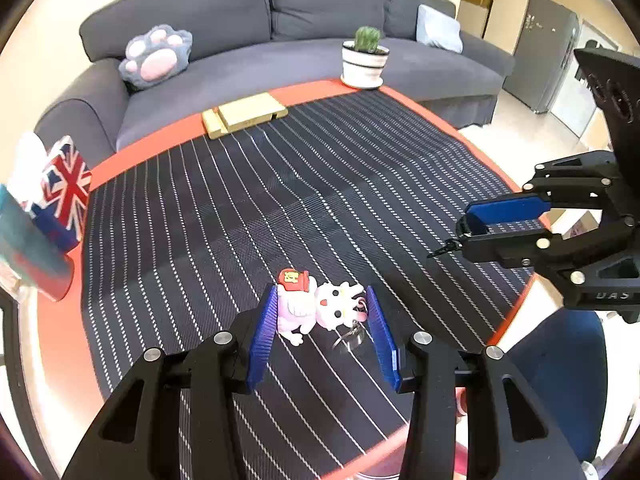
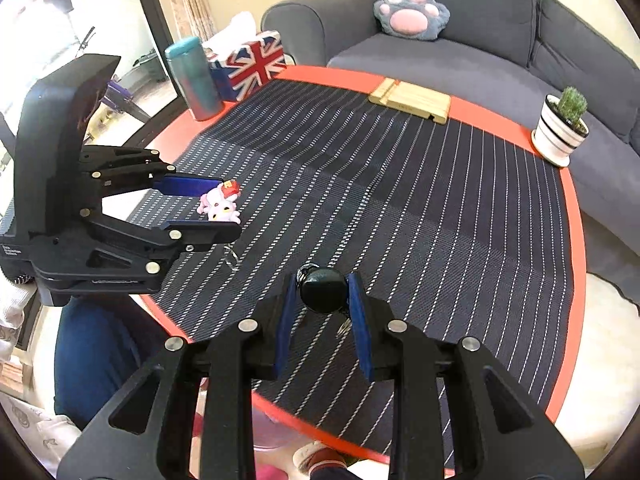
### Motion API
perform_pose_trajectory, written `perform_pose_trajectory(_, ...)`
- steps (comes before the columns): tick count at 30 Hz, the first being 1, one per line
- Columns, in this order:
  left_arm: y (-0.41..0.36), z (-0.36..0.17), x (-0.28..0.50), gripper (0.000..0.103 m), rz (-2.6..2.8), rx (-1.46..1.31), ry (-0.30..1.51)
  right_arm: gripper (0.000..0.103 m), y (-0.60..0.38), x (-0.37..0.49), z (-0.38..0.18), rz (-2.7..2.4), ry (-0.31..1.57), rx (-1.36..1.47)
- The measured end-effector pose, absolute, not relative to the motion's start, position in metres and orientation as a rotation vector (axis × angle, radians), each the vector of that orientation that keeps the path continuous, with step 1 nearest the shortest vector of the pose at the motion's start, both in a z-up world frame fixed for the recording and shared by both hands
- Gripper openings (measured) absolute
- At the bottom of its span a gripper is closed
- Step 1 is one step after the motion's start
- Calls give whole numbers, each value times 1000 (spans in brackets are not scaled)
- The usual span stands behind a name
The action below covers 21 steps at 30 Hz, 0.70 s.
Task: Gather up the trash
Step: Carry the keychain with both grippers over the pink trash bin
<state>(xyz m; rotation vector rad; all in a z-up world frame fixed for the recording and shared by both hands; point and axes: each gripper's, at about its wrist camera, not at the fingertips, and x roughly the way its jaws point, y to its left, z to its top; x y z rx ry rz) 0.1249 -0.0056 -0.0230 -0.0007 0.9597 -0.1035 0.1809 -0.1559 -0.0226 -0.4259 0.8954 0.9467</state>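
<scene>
Two small items occupy your grippers. Your left gripper [image 1: 322, 310] stands wide open around a white-and-pink plush cat keychain with a red hat [image 1: 320, 304] (lying on its side, metal ring trailing) on the dark striped table mat [image 1: 240, 208]. Your right gripper [image 2: 322, 304] has its blue pads closed against a round black disc-shaped keychain [image 2: 323, 290].

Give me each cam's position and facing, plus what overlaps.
Left wrist: on the left gripper, looking along its blue fingers at the cat keychain toy between them; sofa beyond; right gripper at right.
Right wrist: on the right gripper, fingers shut on a black round object; left gripper at left; person's blue-trousered leg below.
Shared: striped table mat, toy, wooden block, potted cactus, flag tissue box, paw cushion.
</scene>
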Motion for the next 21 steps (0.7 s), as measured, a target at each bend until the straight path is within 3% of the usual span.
perform_pose_trajectory(12, -28, 10, 49, 44, -114, -9, 859, 26, -185, 109, -7, 979, 813, -397)
perform_pose_trajectory(21, -50, -4, -2, 44, -129, -29, 848, 26, -213, 57, -24, 1004, 813, -368)
